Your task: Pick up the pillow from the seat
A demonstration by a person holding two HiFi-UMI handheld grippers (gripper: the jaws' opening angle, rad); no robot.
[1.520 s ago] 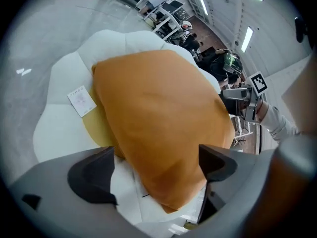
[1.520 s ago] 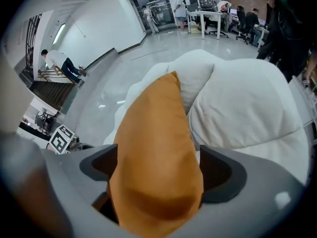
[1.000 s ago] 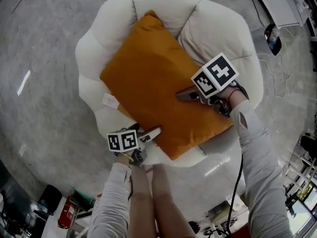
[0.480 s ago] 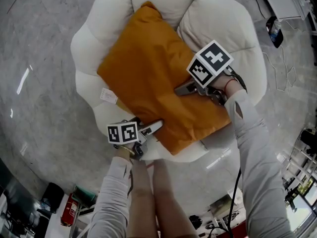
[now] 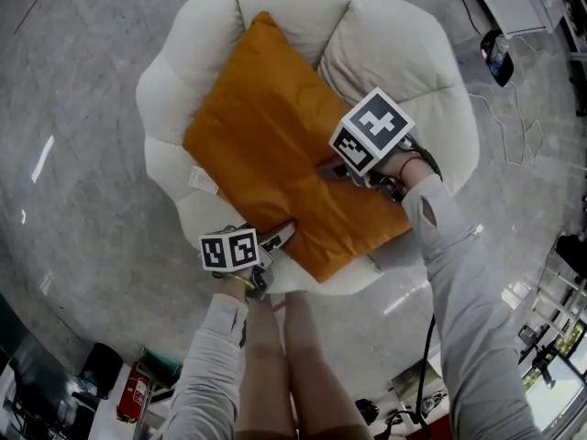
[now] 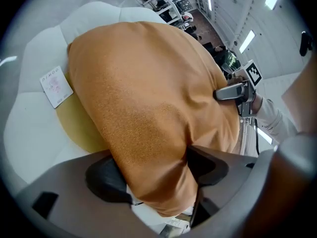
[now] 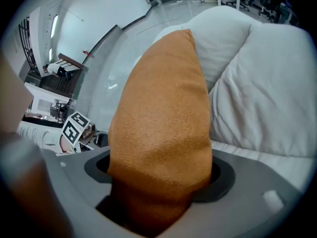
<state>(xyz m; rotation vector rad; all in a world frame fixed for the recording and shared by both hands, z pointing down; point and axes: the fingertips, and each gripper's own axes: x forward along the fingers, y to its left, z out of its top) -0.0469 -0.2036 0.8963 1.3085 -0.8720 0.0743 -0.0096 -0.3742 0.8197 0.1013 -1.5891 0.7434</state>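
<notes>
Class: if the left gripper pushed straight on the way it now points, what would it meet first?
The orange pillow: its corner sits between the closing jaws of the left gripper, so it would press deeper into the fabric at once.

The orange fabric pillow [image 5: 275, 145] lies on the white padded round seat [image 5: 404, 53], a small white tag [image 5: 203, 181] just left of it.
</notes>
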